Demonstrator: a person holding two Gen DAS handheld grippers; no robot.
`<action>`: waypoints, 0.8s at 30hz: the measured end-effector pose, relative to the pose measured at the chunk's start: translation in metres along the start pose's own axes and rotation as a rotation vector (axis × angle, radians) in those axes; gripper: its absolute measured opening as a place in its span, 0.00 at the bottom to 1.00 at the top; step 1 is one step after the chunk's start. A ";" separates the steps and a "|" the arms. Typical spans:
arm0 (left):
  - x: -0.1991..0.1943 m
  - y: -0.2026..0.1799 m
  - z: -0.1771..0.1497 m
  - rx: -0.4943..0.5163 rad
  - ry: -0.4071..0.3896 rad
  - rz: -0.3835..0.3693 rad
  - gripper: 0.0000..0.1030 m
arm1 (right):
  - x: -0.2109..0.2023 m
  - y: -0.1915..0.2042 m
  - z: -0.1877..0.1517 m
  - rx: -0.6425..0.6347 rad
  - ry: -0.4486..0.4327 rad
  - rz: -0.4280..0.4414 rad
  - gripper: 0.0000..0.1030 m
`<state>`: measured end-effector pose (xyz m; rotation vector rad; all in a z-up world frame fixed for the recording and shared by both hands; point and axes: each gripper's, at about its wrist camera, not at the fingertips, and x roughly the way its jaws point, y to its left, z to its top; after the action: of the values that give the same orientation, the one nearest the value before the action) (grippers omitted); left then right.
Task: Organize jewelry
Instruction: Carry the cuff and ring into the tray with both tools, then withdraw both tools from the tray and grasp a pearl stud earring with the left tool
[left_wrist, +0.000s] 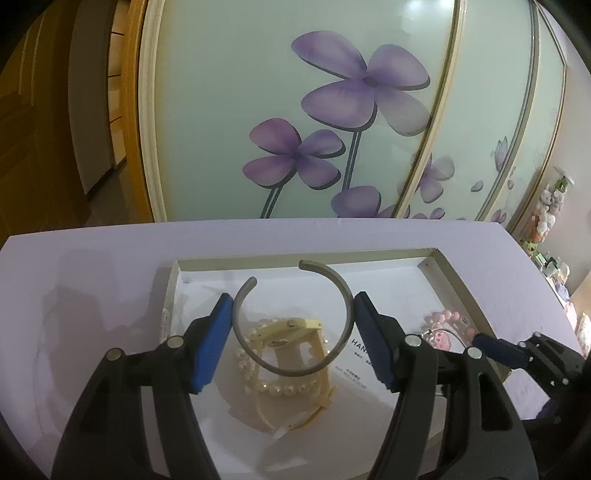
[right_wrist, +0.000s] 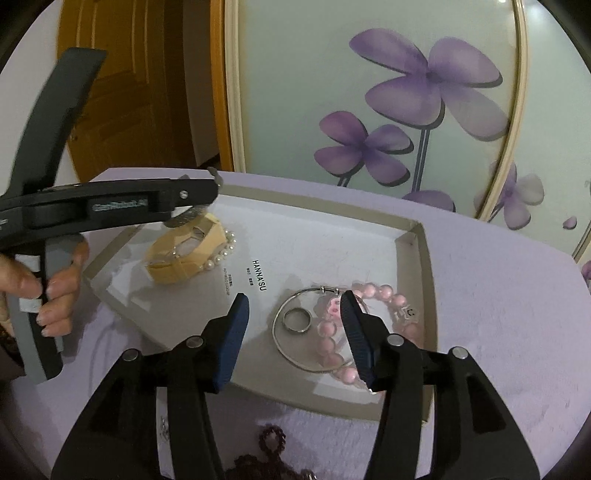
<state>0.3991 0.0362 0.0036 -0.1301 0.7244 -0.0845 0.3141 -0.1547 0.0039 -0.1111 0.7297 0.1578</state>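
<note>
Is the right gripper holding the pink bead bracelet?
No, the right gripper hovers open above the pink bead bracelet, which lies in the tray.

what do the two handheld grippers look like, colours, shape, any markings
Both are black plastic tools. The left gripper and right gripper each have two angled fingers faced with ribbed blue pads, with round silver pivot pins on the black linkage arms. Seen from the right wrist view, the left tool's black body carries a small pale printed label, too blurred to read, and a grey handle.

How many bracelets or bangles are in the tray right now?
3 in the tray: pearl bracelet far left, thin bangle and pink bead bracelet near right. A grey cuff is held above.
</note>
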 end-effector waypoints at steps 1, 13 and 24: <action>0.001 -0.001 0.000 0.001 0.002 0.000 0.64 | -0.001 -0.002 -0.001 0.008 -0.001 0.003 0.52; 0.011 0.000 0.001 -0.022 0.027 0.010 0.69 | -0.009 0.000 -0.004 0.017 0.005 0.014 0.52; -0.050 0.012 -0.010 -0.025 -0.060 0.039 0.71 | -0.055 -0.003 -0.027 0.056 -0.037 0.020 0.52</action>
<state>0.3551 0.0529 0.0271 -0.1422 0.6679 -0.0343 0.2572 -0.1678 0.0210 -0.0474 0.6982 0.1574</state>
